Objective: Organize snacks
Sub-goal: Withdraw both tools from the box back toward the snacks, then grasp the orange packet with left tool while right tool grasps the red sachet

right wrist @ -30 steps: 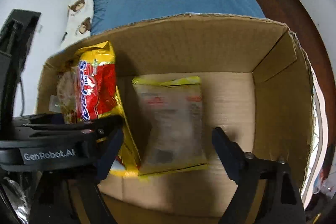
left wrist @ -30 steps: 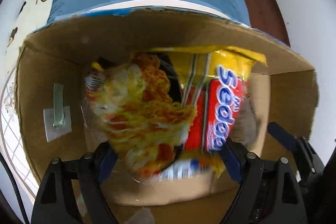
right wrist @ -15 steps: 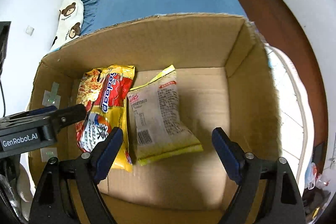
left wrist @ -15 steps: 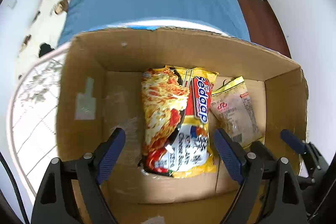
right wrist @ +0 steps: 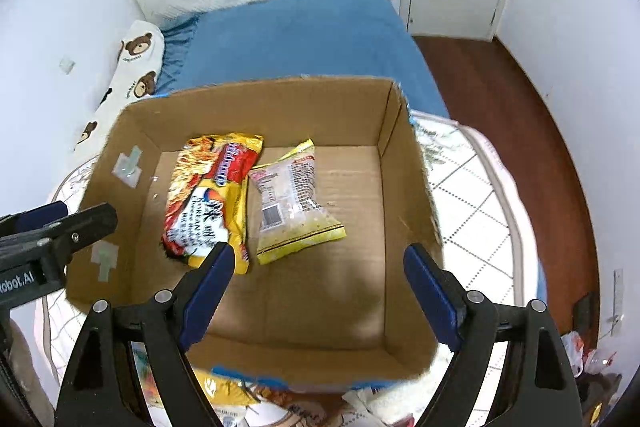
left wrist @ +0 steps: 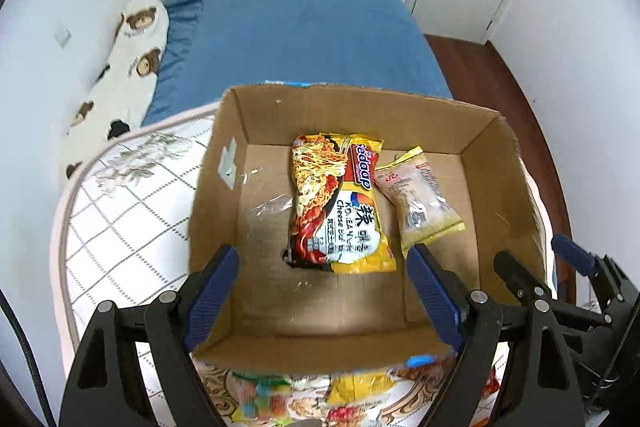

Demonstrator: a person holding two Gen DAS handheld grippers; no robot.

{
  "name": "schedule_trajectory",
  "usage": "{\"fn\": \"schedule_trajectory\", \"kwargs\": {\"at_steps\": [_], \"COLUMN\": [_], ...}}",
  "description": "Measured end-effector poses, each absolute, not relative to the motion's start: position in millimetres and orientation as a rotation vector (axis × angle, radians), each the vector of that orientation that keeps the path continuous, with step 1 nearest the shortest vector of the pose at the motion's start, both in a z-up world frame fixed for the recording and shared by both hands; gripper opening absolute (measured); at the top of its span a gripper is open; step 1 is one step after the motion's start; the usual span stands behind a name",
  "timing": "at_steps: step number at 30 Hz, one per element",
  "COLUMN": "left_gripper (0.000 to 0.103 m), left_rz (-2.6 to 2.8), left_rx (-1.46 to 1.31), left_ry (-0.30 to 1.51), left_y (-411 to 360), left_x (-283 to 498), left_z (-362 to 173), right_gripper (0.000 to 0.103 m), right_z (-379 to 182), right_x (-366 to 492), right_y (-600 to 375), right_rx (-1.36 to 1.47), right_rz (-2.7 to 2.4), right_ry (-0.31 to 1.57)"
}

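Both claws (left wrist: pixel 322 291) (right wrist: pixel 316 287) spread apart and empty, noodle packet (left wrist: pixel 338 203) beside clear snack bag (left wrist: pixel 420 203) in cardboard box (left wrist: pixel 486 179)

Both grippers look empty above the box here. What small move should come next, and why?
Probably swing the open left gripper toward the loose snack packets lying in front of the brown cardboard box. The yellow-red noodle packet and pale biscuit packet already lie inside, and the right gripper is empty too.

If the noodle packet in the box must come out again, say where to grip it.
Grip the noodle packet across its narrow width, near the middle, coming straight down from above. It lies flat on the floor of the box, and the small snack bag crowds its right edge.
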State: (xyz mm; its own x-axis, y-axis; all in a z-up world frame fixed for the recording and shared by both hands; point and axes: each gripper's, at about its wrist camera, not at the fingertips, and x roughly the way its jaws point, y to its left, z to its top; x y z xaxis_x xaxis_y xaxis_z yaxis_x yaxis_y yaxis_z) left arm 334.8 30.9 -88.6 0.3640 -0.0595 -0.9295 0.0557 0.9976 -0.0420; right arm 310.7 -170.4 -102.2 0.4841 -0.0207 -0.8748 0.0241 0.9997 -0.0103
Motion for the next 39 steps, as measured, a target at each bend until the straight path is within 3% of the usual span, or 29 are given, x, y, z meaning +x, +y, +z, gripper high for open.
{"fn": "schedule_trajectory", "kwargs": {"at_steps": [13,19,28,34,39], "left_gripper": [0.086,0.086,0.086,0.086,0.086], "left_rz": [-0.103,-0.133,-0.277,-0.405,-0.472], "left_rx": [-0.025,-0.012,0.311,0.479,0.673], "left_ry": [1.085,1.094,1.346,1.589,1.67], "left_y": [37.3,41.5,35.2,36.8,23.5], "left_x": [255.0,210.5,104.3,33.4,-1.5], "left_z": [-36.8,-37.8,-135.7,-220.6,-266.4], "right_gripper": [0.089,0.089,0.089,0.089,0.089], "right_z": [-40.1,-46.2,-154.0,-213.5,-245.8], "right_x": [229.3,183.4,81.6,50.6,43.2], "right_y": [-152.5,-158.4,-176.3,-189.3,-189.0], "right_rx": [0.028,0.133,0.33,0.432,0.483], "right_rz": [0.007,0.041,0.039,0.021,0.019], "right_ry": [0.957,1.016,1.312,1.454,1.522]}}
